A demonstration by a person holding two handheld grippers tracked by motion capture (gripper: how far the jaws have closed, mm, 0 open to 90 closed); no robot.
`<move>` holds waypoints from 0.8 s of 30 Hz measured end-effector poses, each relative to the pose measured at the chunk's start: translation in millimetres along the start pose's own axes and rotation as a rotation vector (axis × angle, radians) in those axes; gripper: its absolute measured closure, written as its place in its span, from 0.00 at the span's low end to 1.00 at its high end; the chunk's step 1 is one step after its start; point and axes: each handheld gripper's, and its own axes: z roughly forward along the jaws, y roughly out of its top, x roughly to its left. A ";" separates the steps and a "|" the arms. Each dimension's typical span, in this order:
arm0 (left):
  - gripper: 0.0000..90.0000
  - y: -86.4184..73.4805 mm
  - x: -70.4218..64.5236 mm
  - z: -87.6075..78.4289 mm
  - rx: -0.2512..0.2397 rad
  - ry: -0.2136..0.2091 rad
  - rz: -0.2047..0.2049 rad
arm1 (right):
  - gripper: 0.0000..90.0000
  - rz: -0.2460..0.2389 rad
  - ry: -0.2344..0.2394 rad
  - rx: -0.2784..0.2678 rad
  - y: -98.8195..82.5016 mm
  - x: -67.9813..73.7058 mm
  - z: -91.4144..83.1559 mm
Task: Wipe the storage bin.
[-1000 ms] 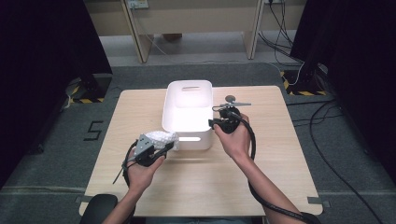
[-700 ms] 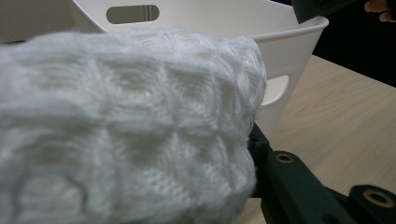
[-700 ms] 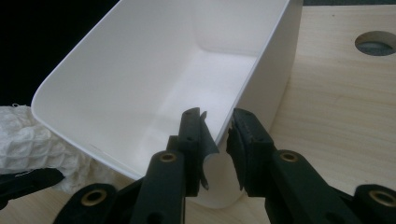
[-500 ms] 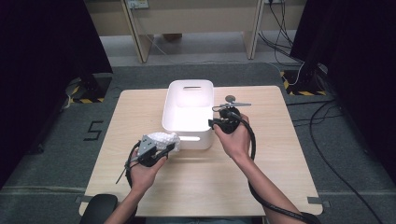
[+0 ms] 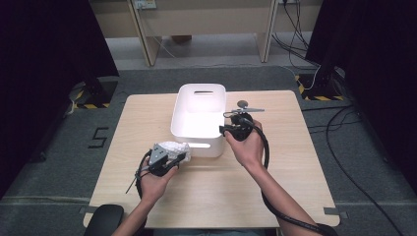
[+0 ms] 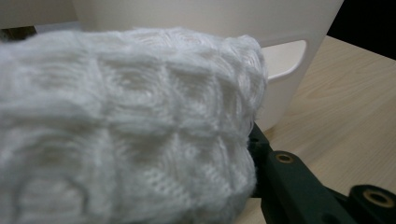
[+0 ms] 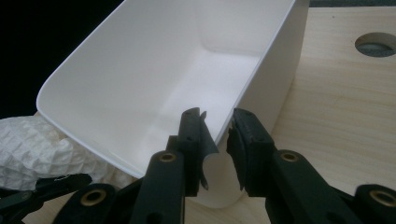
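Looking down from the high view, a white bin (image 5: 199,118) stands near the middle of the wooden desk (image 5: 275,187). The left claw (image 5: 169,160), held in the person's left hand (image 5: 155,182), is closed on a white knitted cloth (image 5: 174,148) that sits just beside the bin's near left corner. The right claw (image 5: 227,130), in the right hand (image 5: 248,147), meets the bin's near right rim; a cable trails from it along the forearm.

Left claw view: the cloth (image 6: 126,126) (a waffle-like weave) bulges between the jaws, clamped, with one black jaw showing at lower right. Behind it rises the bin's wall (image 6: 289,28) with its handle slot, the desk (image 6: 345,116) beyond.

Right claw view: the two black jaws of the right claw (image 7: 217,133) straddle the bin's rim (image 7: 70,121) at its corner, one inside the wall and one outside, pressing on it. The cloth (image 7: 37,149) lies at lower left outside the bin, and a round hole (image 7: 376,44) pierces the desk (image 7: 345,112) at upper right.
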 end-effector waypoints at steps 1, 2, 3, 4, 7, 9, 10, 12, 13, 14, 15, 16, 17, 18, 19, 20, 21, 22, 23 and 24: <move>0.84 -0.5 0.4 0.9 0.001 0.000 -0.001 | 0.82 0.001 0.000 -0.001 0.0 0.1 0.0; 0.84 -1.0 0.9 1.8 0.006 0.004 0.000 | 0.82 0.001 0.000 -0.001 0.0 0.3 0.1; 0.84 -1.9 1.4 3.0 0.008 0.003 -0.001 | 0.82 0.000 0.000 -0.002 0.0 0.4 0.0; 0.84 -2.8 1.6 4.3 0.010 0.005 -0.003 | 0.83 0.000 0.001 -0.002 0.0 0.4 0.0; 0.84 -5.6 1.9 7.0 0.024 0.007 -0.004 | 0.82 0.000 0.001 -0.003 0.0 0.4 -0.1; 0.84 -7.6 1.9 9.0 0.027 0.004 -0.008 | 0.82 -0.001 0.002 -0.002 0.1 0.5 -0.2; 0.84 -7.9 2.0 9.2 0.029 0.006 -0.007 | 0.82 -0.001 0.001 -0.003 0.1 0.5 -0.2; 0.84 -7.5 2.0 9.3 0.030 0.006 -0.008 | 0.83 -0.002 0.002 -0.003 0.1 0.6 -0.1; 0.84 -7.1 2.0 9.4 0.031 0.007 -0.005 | 0.82 0.000 0.002 -0.003 0.1 0.8 -0.1; 0.84 -6.8 2.1 9.4 0.032 0.007 -0.005 | 0.82 -0.002 0.002 -0.003 0.2 0.6 0.0; 0.84 -6.5 2.4 9.2 0.036 0.006 -0.004 | 0.82 -0.001 0.003 -0.003 0.2 0.6 0.0; 0.84 -6.2 2.3 9.3 0.035 0.006 -0.002 | 0.82 -0.002 0.004 -0.003 0.2 0.5 0.0; 0.84 -6.0 2.0 9.4 0.035 0.008 0.000 | 0.82 0.000 0.005 -0.003 0.3 0.4 0.0; 0.84 -5.6 1.8 9.3 0.036 0.008 0.001 | 0.82 0.001 0.005 -0.002 0.4 0.3 0.0; 0.84 -5.3 1.7 9.1 0.036 0.007 0.001 | 0.82 0.000 0.005 -0.002 0.5 0.2 0.0; 0.84 -5.2 1.5 9.0 0.036 0.008 0.001 | 0.83 0.002 0.004 -0.001 0.6 0.5 0.0; 0.84 -5.3 1.4 8.9 0.036 0.009 0.002 | 0.82 0.003 0.003 -0.001 0.6 0.5 -0.1; 0.84 -5.4 1.3 8.8 0.036 0.009 0.004 | 0.82 0.007 0.002 -0.001 0.7 0.6 -0.1; 0.84 -5.5 1.2 8.7 0.036 0.010 0.006 | 0.82 0.012 0.001 0.003 1.1 0.4 -0.3; 0.84 -5.5 1.3 8.7 0.035 0.010 0.005 | 0.82 0.019 0.003 0.005 1.7 0.1 -0.4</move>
